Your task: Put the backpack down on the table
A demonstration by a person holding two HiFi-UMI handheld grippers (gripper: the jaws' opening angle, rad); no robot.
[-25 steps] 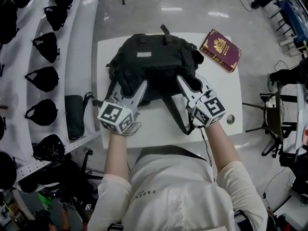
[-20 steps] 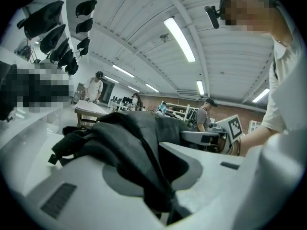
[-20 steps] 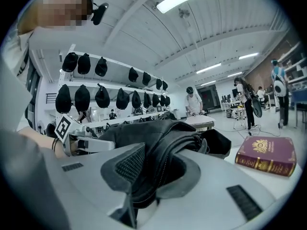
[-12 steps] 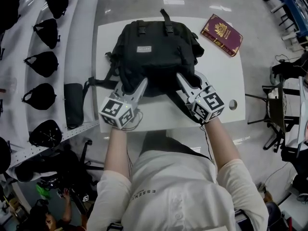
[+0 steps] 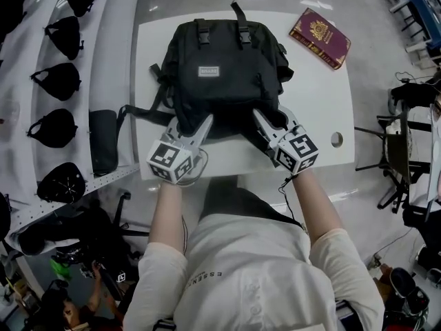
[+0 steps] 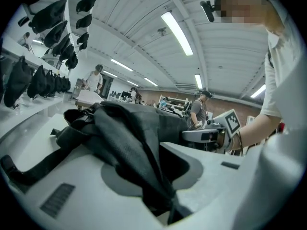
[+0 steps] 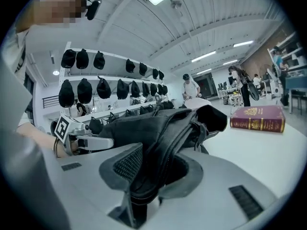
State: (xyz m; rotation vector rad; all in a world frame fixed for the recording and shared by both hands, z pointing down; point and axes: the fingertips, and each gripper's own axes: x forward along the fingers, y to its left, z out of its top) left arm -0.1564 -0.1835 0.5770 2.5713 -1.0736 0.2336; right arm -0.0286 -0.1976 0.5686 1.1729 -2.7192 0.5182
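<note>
A black backpack [image 5: 224, 67] lies flat on the white table [image 5: 324, 95], front panel up and top handle at the far edge. My left gripper [image 5: 189, 124] is at its near left corner. In the left gripper view [image 6: 158, 171] it is shut on a fold of the pack's black fabric [image 6: 129, 133]. My right gripper [image 5: 273, 116] is at the near right corner. In the right gripper view [image 7: 158, 171] its jaws are opening. A padded strap of the backpack [image 7: 158, 123] still hangs between them, with a gap beside it.
A maroon book [image 5: 320, 36] lies at the table's far right corner, also in the right gripper view [image 7: 257, 118]. A white shelf of black caps [image 5: 62, 81] runs along the left, with a black pouch [image 5: 103, 143] beside the table. A chair [image 5: 403, 136] stands to the right.
Both grippers have come down toward the table with the backpack's near end. The pack now lies flatter, and its left strap is spread out sideways.
</note>
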